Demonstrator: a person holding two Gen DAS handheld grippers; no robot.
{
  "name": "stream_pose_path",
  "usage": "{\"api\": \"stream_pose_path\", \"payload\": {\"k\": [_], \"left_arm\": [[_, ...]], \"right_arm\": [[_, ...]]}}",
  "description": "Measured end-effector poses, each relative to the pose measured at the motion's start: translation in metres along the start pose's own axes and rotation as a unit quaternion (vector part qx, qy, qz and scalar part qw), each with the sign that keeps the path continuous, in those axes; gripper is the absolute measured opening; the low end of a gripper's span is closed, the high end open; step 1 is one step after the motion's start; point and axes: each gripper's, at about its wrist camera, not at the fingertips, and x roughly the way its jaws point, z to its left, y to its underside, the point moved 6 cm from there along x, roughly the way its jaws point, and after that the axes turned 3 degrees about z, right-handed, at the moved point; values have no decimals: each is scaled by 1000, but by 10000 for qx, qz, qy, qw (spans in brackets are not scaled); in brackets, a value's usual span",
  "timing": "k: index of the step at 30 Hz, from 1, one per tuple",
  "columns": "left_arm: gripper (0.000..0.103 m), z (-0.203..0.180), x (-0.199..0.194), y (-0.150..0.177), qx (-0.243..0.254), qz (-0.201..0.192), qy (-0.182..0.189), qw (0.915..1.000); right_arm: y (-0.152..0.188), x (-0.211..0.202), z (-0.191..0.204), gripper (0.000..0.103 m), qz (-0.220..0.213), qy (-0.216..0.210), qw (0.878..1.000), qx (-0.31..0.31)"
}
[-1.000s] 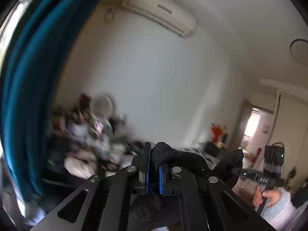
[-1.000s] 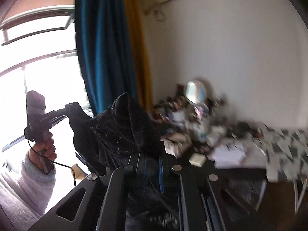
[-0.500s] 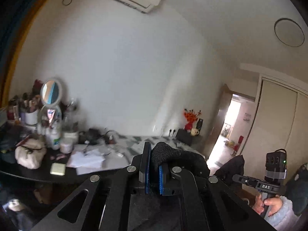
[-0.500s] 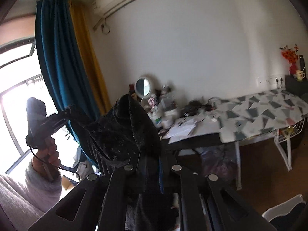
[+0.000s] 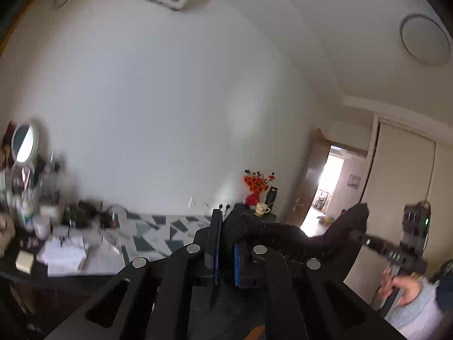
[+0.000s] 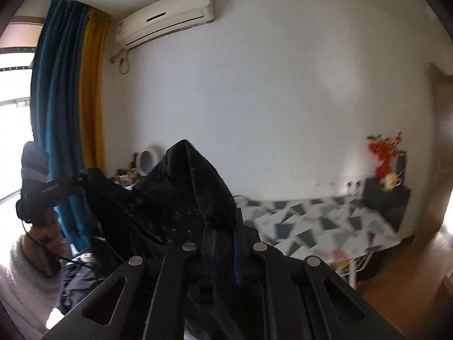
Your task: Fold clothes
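A black knitted garment [image 5: 283,232] hangs in the air, stretched between both grippers. My left gripper [image 5: 226,243] is shut on one edge of it; the cloth bulges out above the blue pads and runs right toward the other gripper [image 5: 368,240], held by a hand [image 5: 405,283]. In the right wrist view my right gripper [image 6: 223,238] is shut on the black garment [image 6: 195,187], which rises in a peak over the fingers and stretches left to the left gripper [image 6: 82,178], held by a hand in a pale fleece sleeve [image 6: 19,283].
A table with a grey-and-white triangle-pattern cloth [image 6: 320,223] stands against the white wall, its left end cluttered with bottles, papers and a round mirror [image 5: 24,143]. Orange flowers [image 5: 256,184] sit on a dark cabinet. Blue and yellow curtains [image 6: 68,113] hang left; an open doorway [image 5: 328,187] lies right.
Both views have swept across the room from the curtain and cluttered desk end toward the patterned table, flowers and doorway. The garment stays stretched between the two shut grippers.
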Motion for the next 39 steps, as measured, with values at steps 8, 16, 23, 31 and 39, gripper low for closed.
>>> {"api": "stream_pose_path", "payload": {"k": [8, 16, 23, 31, 39], "left_arm": [[6, -15, 81, -15, 241, -188, 275, 9992], [6, 33, 188, -52, 310, 31, 507, 9982], [6, 79, 284, -110, 598, -128, 596, 9964], [6, 91, 323, -118, 745, -215, 733, 9943], [6, 86, 342, -125, 800, -253, 906, 9924]], "right_arm": [[-43, 46, -69, 9, -229, 437, 9986, -206], [-72, 137, -129, 9, -545, 417, 9976, -5], [-113, 230, -175, 9, -878, 571, 9942, 251], [-131, 274, -199, 9, -1008, 701, 9921, 273], [-140, 278, -209, 9, -1025, 794, 9915, -46]]}}
